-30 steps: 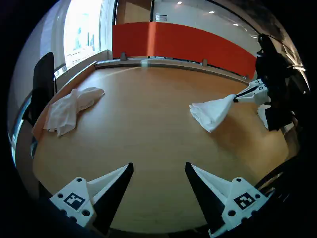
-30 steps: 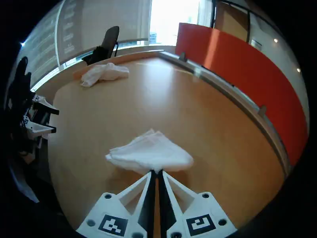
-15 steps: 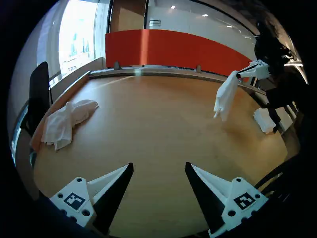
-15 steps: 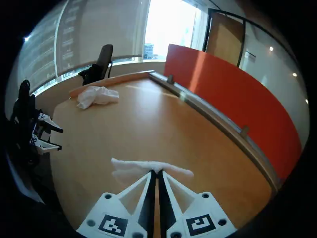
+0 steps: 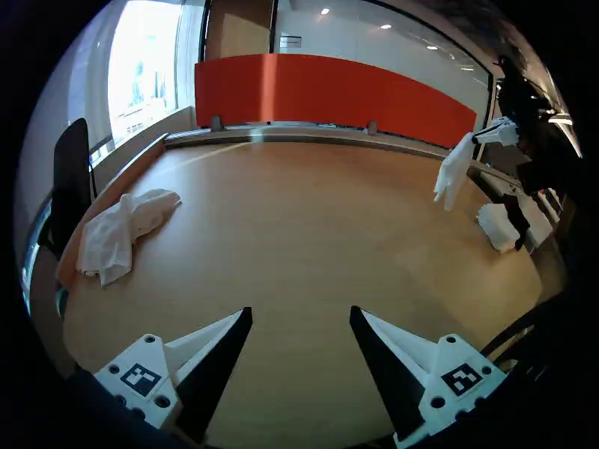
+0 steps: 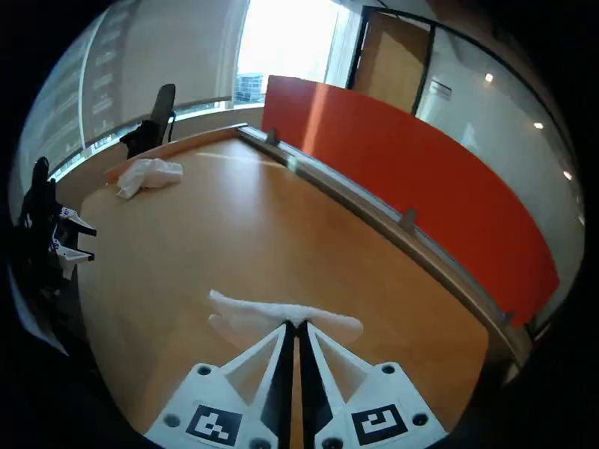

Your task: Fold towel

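Your right tongs (image 6: 298, 328) are clenched on a white towel (image 6: 278, 314), which hangs from them above the tabletop (image 6: 224, 239). Your left tongs (image 5: 299, 314) stand released, holding nothing, over the tabletop's near edge. A crumpled towel (image 5: 120, 228) lies at its left edge and a folded towel (image 5: 498, 226) at its right. An orange partition (image 5: 329, 90) lines the far side.

In the left gripper view, a crumpled cloth (image 5: 120, 232) lies on the counter (image 5: 299, 224) by its left edge, with a chair (image 5: 71, 179) beyond that edge. A partition (image 5: 329, 90) stands along the counter's far side. At the right, the towel (image 5: 451, 170) hangs from the right gripper (image 5: 475, 137) above the counter. A folded cloth (image 5: 498, 227) lies below it, near the right edge.
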Demonstrator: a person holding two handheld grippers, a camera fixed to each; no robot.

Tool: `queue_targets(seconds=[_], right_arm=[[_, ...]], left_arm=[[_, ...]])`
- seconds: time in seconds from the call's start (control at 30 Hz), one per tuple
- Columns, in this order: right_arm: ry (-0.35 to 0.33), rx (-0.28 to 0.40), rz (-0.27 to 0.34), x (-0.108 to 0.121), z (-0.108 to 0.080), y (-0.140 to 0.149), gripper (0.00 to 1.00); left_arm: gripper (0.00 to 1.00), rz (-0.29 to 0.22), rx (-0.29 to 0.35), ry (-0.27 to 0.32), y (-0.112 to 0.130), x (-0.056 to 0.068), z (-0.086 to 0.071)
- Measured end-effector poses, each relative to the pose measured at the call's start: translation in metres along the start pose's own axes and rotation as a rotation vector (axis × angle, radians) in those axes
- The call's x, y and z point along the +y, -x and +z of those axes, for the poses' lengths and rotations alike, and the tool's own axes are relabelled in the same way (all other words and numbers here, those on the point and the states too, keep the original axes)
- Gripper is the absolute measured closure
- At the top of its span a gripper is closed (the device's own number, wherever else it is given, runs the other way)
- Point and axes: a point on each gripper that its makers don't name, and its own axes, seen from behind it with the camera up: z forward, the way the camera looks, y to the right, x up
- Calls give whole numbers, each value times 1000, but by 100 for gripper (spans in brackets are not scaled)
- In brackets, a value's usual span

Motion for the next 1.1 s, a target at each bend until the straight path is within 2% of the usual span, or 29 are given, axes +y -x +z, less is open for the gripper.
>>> queue_targets(seconds=[0.37, 0.67, 0.87, 1.1], right_arm=[[68, -60, 47, 69, -30, 49, 96], [126, -98, 65, 114, -53, 79, 96], [160, -124, 79, 135, -70, 97, 96], [189, -144, 104, 146, -88, 117, 96]], left_arm=[[3, 1, -16, -8, -1, 11, 4], [3, 13, -28, -7, -3, 23, 10], [3, 17, -28, -4, -7, 29, 12], [3, 27, -32, 5, -8, 37, 14]])
